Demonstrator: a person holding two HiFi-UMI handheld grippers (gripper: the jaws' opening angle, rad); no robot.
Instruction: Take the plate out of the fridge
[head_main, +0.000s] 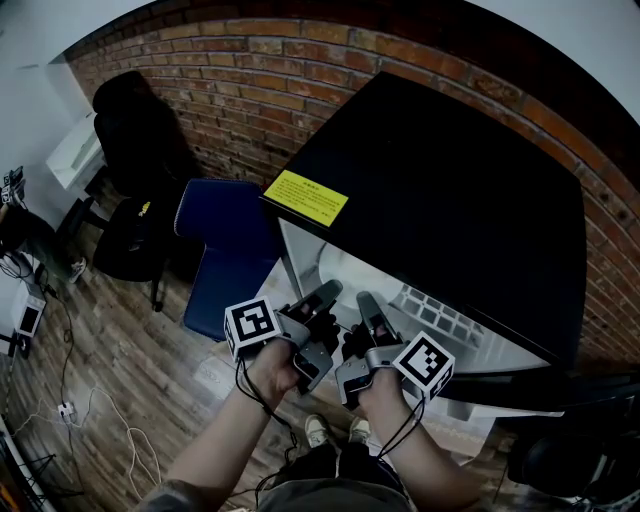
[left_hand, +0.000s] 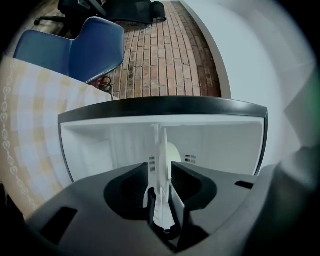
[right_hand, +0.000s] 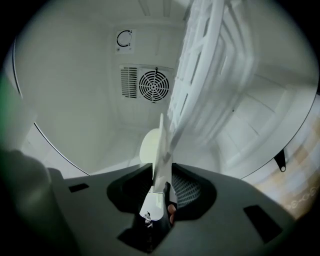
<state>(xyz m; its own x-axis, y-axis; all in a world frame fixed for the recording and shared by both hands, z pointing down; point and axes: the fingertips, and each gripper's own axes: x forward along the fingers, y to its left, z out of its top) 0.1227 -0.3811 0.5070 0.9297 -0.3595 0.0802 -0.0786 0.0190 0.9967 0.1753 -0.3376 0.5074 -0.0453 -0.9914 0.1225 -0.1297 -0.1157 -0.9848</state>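
Looking down from the head view: black fridge (head_main: 430, 190) open, left gripper (head_main: 322, 318) and right gripper (head_main: 362, 325) side by side at its mouth. Their tips cover whatever is between them. (Obs. 1)

Gripper views fill that in. White plate (right_hand: 161, 150) edge-on inside the fridge, wire rack (right_hand: 200, 65) running on behind it. Right jaws closed onto its rim. (Obs. 2)

Left? (Obs. 1)

Rim between the jaws too, narrow gap on one side, pads not pressing. Fan grille (right_hand: 154, 86) shows only in the right gripper view. (Obs. 2)

Brick wall (head_main: 250, 60), wood floor (head_main: 110, 350), blue chair (head_main: 225, 240)
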